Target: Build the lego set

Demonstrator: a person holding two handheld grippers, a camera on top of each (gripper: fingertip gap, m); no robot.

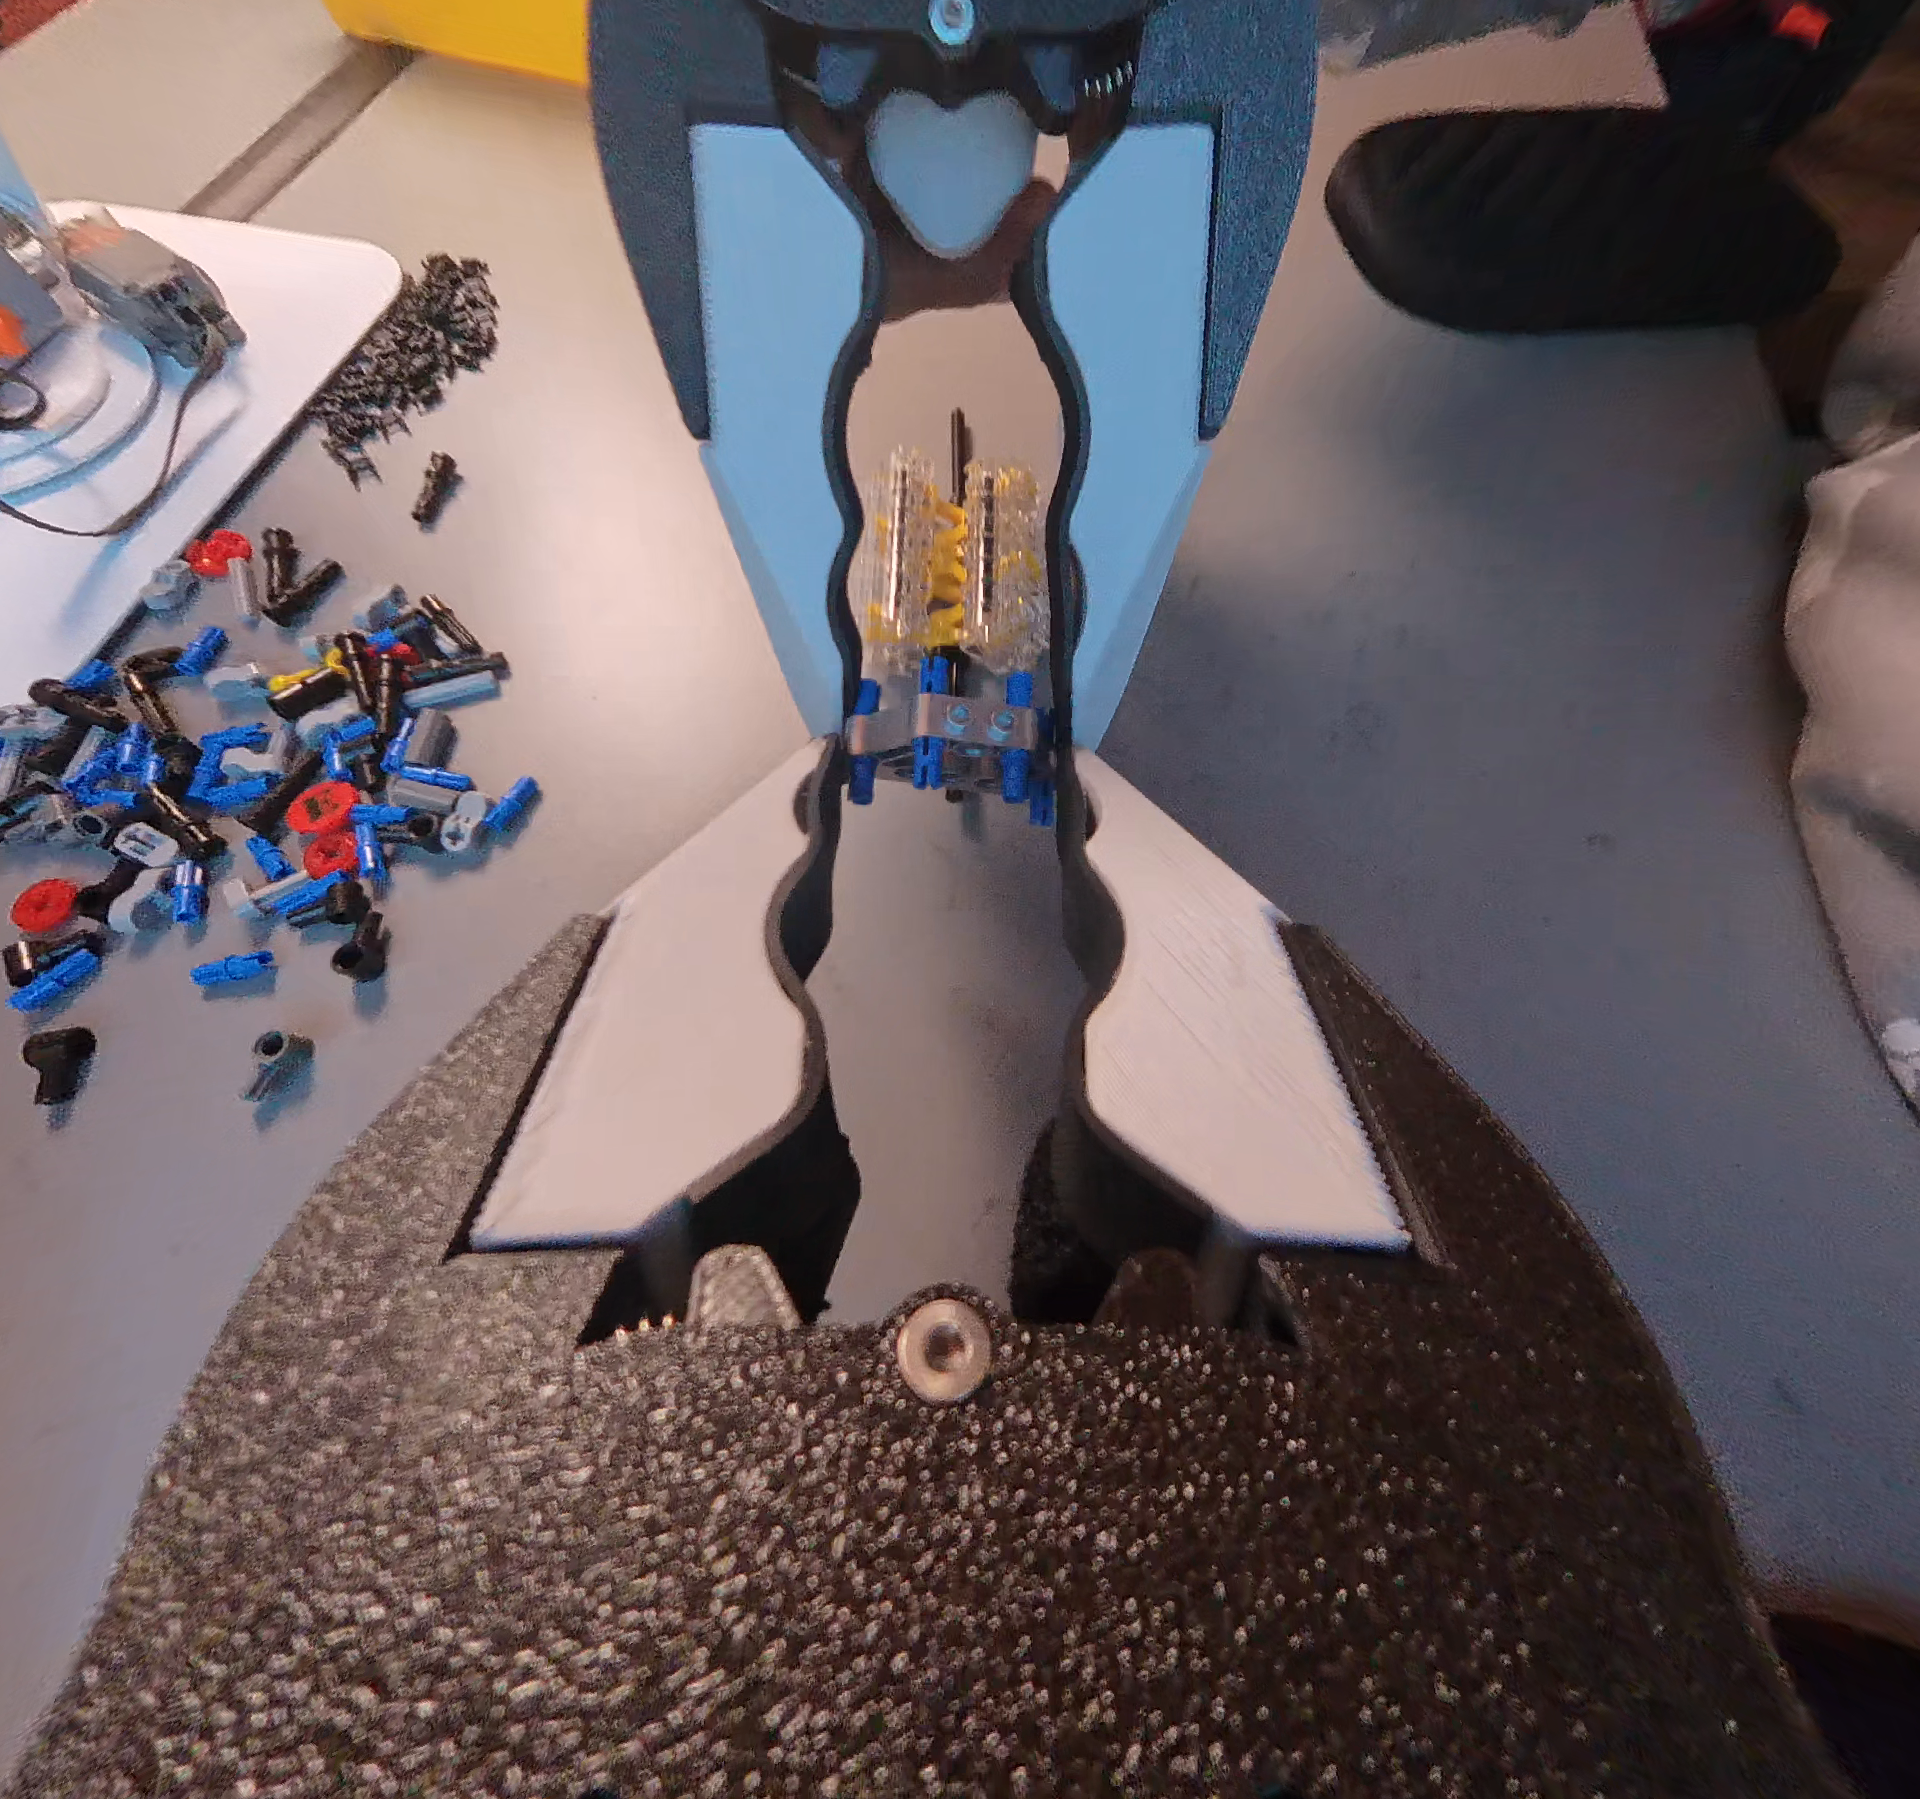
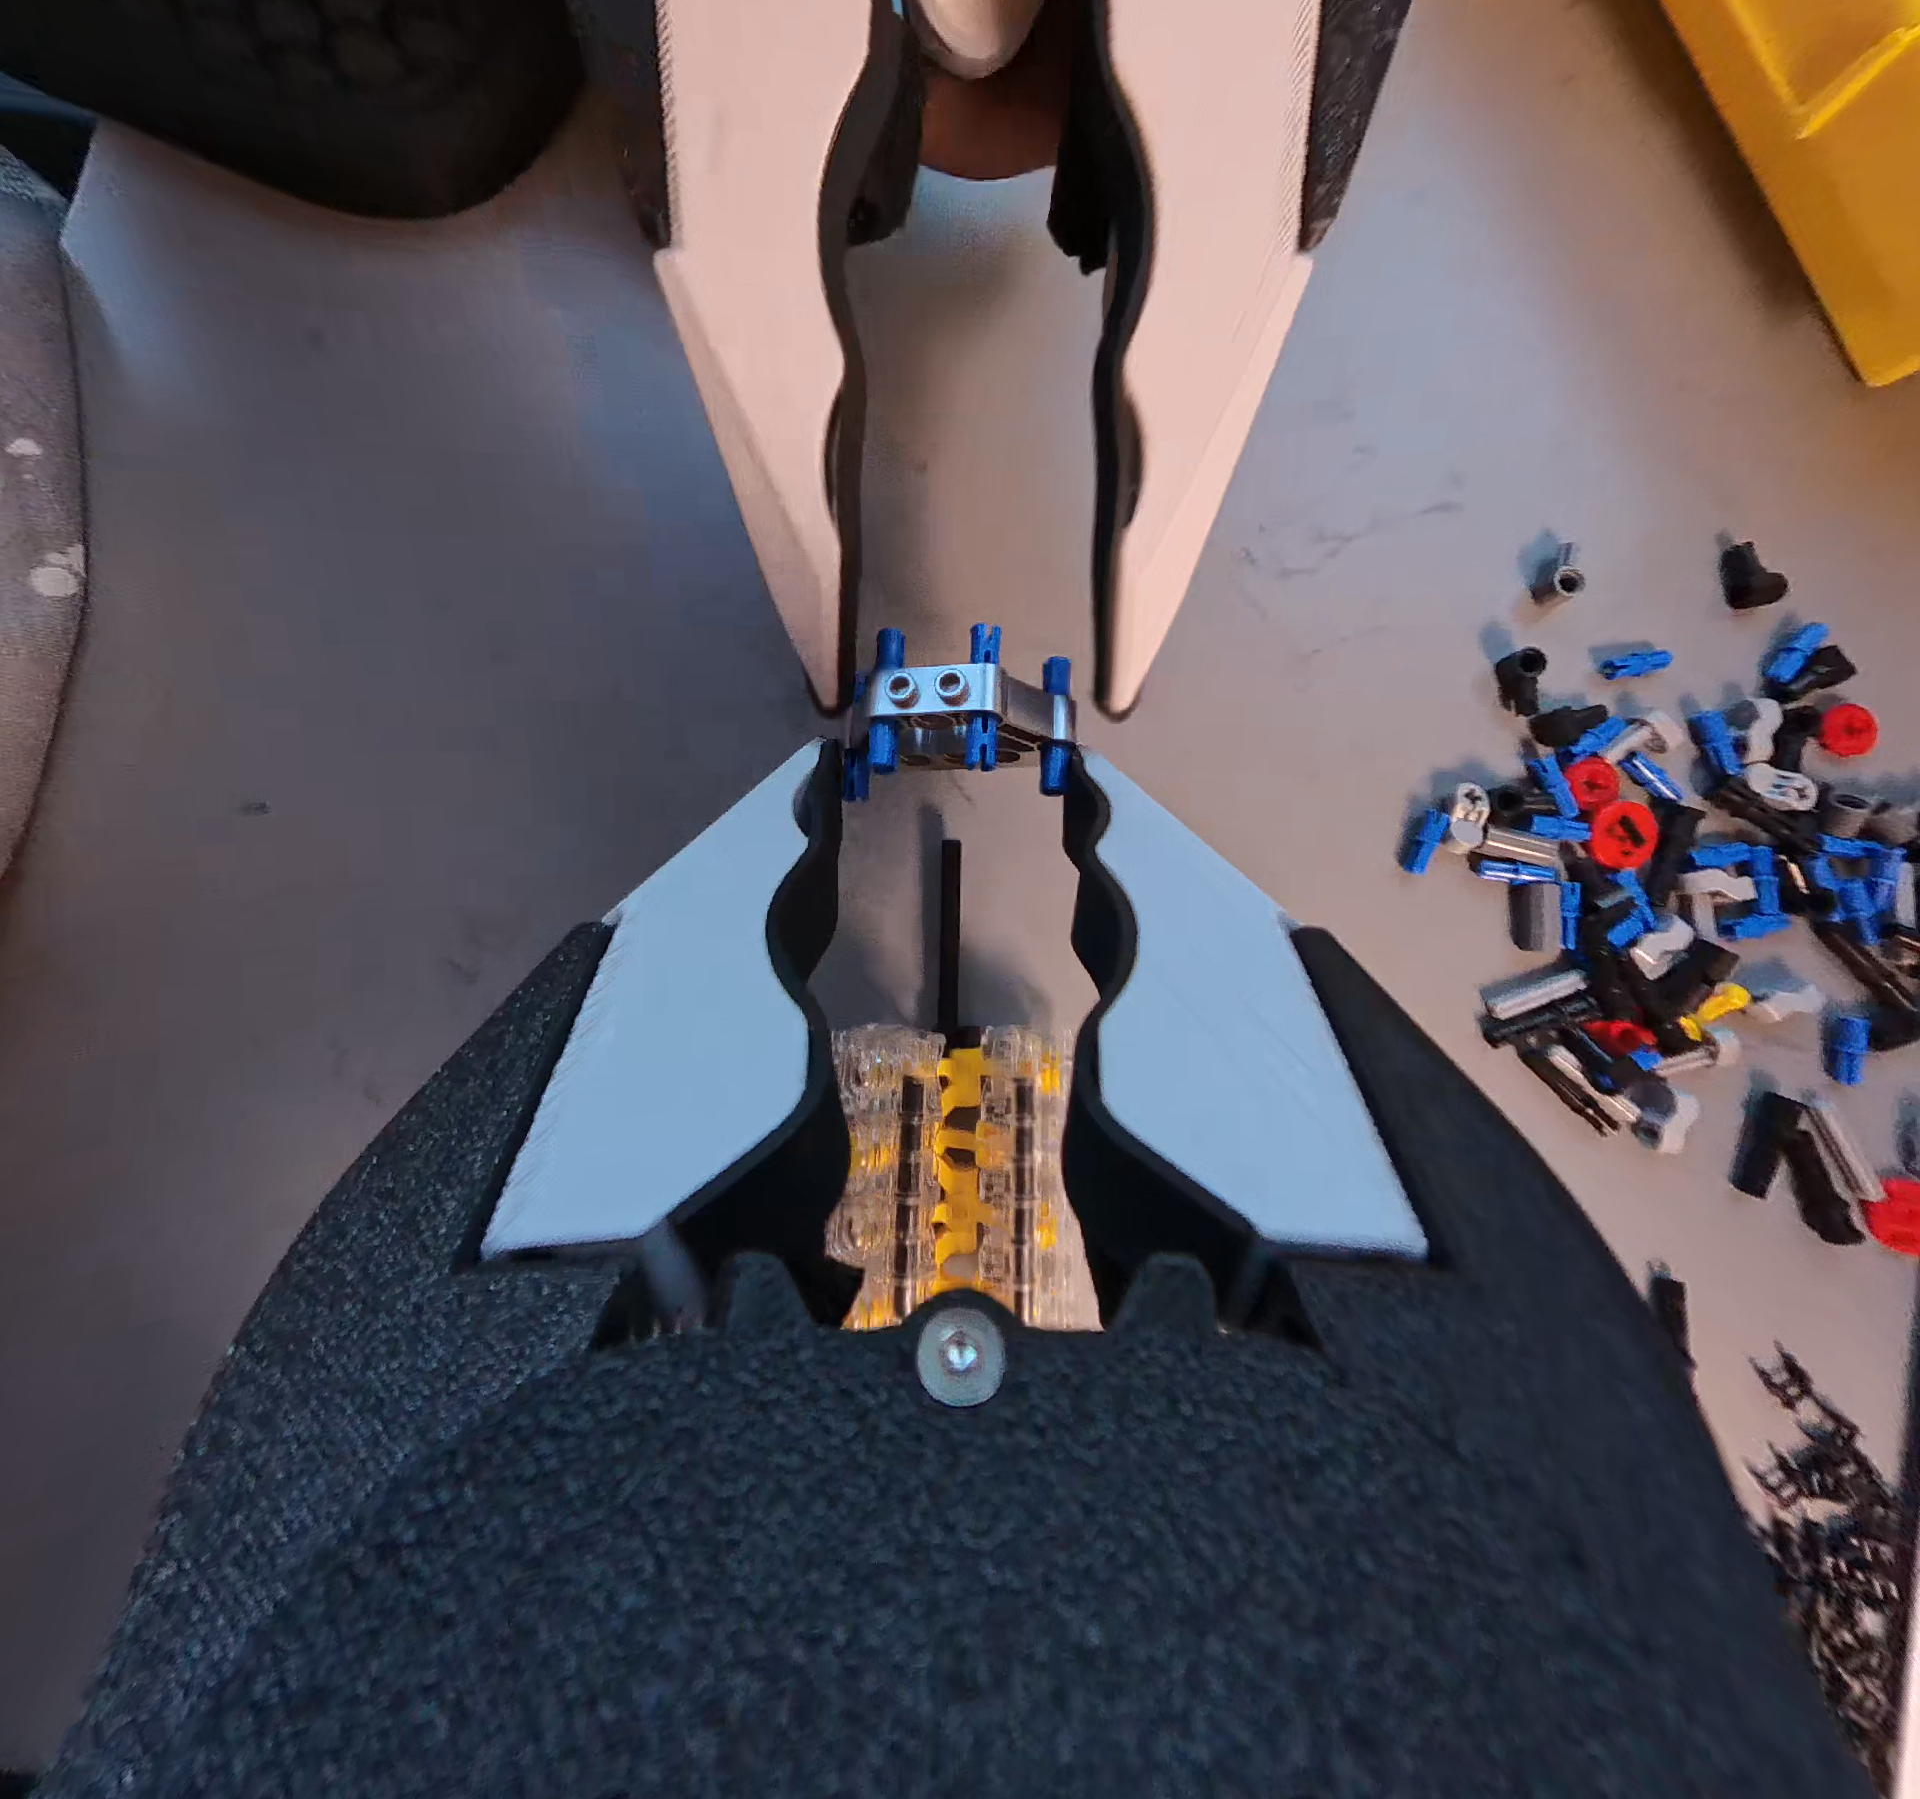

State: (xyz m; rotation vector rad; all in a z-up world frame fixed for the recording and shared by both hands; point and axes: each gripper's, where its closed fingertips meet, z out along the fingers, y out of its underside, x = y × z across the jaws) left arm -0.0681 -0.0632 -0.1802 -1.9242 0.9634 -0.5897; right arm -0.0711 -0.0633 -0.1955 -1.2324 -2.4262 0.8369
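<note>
A: State of the right gripper point(image 2: 951, 762)?
B: Its fingertips pinch a grey block with blue pins point(image 2: 961, 710). A clear and yellow assembly point(image 2: 951, 1167) on a black axle sits deep between its fingers.
A: And the left gripper point(image 1: 945, 773)?
B: It faces the right one, tips meeting at the same grey block point(image 1: 951, 736). Whether its jaws press the block or merely flank it, I cannot tell.
A: Surroundings?
B: All is above a grey table point(image 1: 1403, 710). Beside the grippers lies a pile of loose parts point(image 1: 260, 762), blue, black, red and grey. Farther off: a yellow bin point(image 2: 1787, 87).
</note>
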